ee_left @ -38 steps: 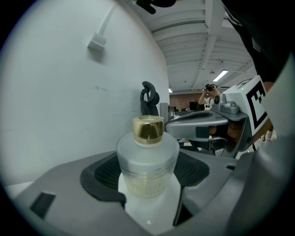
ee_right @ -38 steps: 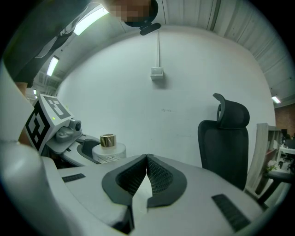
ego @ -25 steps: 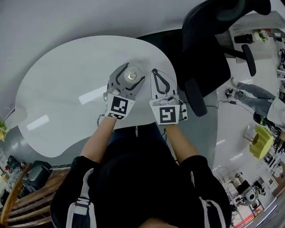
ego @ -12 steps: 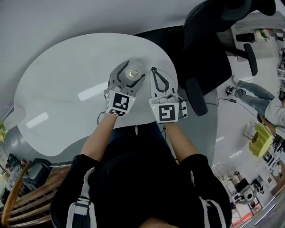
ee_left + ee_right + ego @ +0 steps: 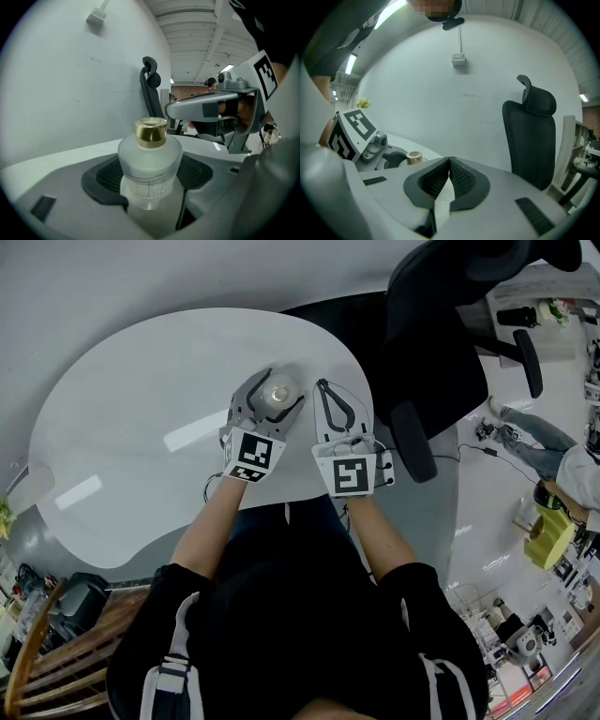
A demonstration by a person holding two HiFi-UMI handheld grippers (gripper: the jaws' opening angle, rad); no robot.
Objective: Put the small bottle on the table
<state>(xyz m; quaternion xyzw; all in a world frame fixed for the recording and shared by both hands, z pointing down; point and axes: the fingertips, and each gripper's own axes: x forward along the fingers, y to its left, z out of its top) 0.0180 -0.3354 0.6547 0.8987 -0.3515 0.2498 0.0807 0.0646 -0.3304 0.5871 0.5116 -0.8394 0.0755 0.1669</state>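
The small frosted bottle (image 5: 278, 393) with a gold cap stands upright between the jaws of my left gripper (image 5: 281, 385), over the right part of the white table (image 5: 141, 427). In the left gripper view the bottle (image 5: 150, 159) fills the gap and both dark pads (image 5: 105, 180) press its sides, so the left gripper (image 5: 152, 176) is shut on it. My right gripper (image 5: 325, 388) sits just right of it, jaws shut together with nothing between them (image 5: 449, 160). In the right gripper view, the gold cap (image 5: 413, 157) shows at the left.
A black office chair (image 5: 441, 343) stands close beyond the table's right edge. A wooden chair back (image 5: 37, 652) is at the lower left. Clutter and a person (image 5: 562, 460) are on the floor at the far right. The table's left half is bare.
The left gripper has turned slightly with the bottle in its jaws. The right gripper has stayed shut in the same place.
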